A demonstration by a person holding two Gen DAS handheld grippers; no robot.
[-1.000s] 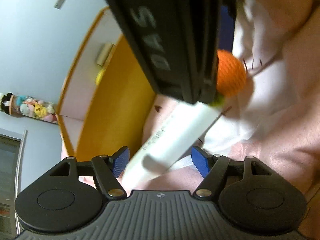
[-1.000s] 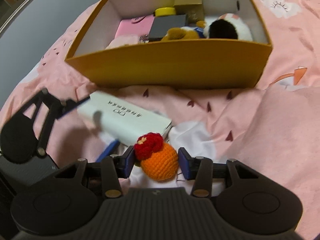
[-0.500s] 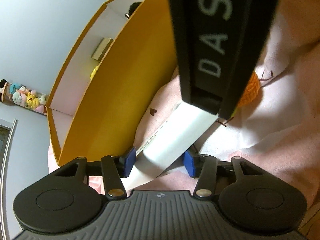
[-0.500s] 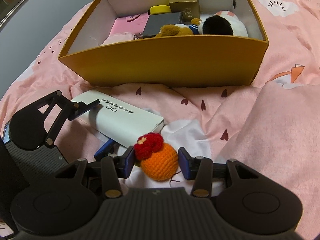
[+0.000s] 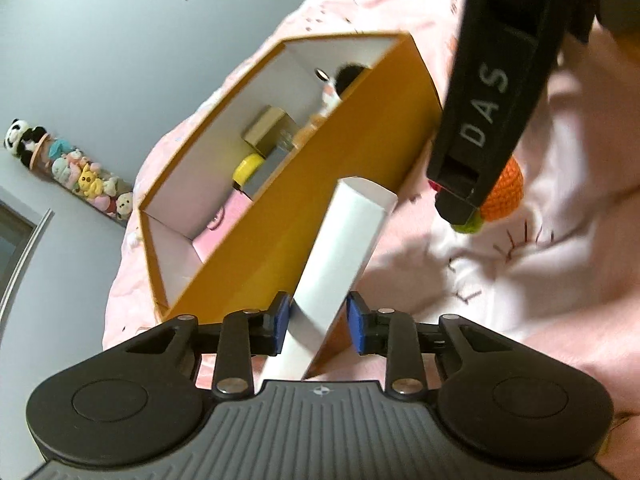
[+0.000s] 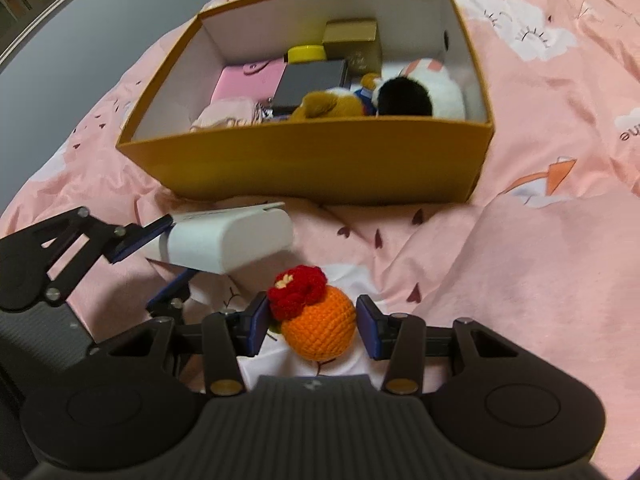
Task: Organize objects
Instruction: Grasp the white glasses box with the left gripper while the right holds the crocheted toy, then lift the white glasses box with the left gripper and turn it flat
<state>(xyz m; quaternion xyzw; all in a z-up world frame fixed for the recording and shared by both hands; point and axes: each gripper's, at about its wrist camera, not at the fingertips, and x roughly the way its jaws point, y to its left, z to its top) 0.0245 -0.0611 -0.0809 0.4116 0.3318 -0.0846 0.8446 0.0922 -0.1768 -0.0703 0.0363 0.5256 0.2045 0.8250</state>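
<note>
Pink bedspread (image 6: 540, 240), orange box (image 6: 304, 168) upper centre already part-filled. My left hand-held gripper (image 5: 316, 322) just closed on white carton (image 5: 340, 252); right hand-held gripper (image 6: 308, 326) brackets crochet orange (image 6: 320, 328), grip unclear. Both w/ boxing left.

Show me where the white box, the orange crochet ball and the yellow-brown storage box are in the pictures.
white box (image 6: 228, 246): right wrist view, on its rounded near face.
orange crochet ball (image 6: 320, 326): right wrist view, on its orange body below the red flower.
yellow-brown storage box (image 6: 304, 164): right wrist view, on its front outer wall.
</note>
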